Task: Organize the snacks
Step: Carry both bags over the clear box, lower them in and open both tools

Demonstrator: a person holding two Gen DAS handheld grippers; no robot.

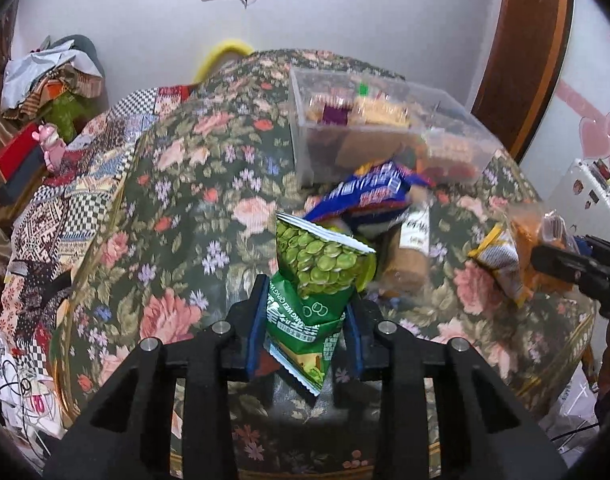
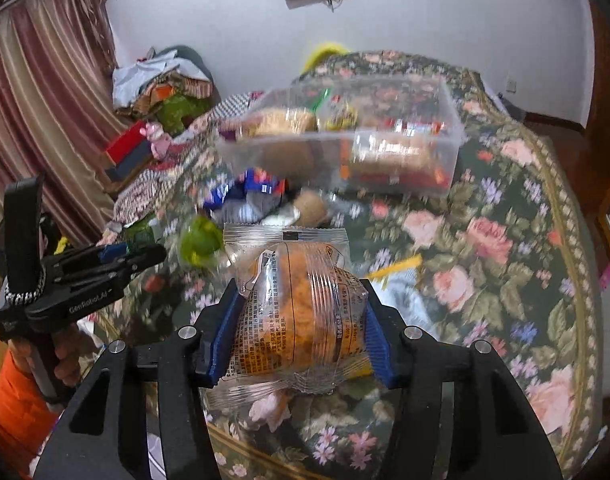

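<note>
My left tool (image 1: 307, 320) pinches the green pack (image 1: 317, 276) at its lower half; my right tool (image 2: 301, 320) clamps the orange pack (image 2: 301, 304) mid-body. Both look light, crinkly, crushable. The bin (image 2: 445, 152) sits at twelve o'clock on the counter (image 2: 505, 264).

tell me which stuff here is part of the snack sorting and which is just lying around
Part of the job:
- green pea snack packet, in the left gripper
- clear-wrapped orange snack, in the right gripper
- clear plastic box, already holding snacks
- blue snack bag on the table

Just lying about:
- pile of clothes
- pink toy
- curtain
</note>
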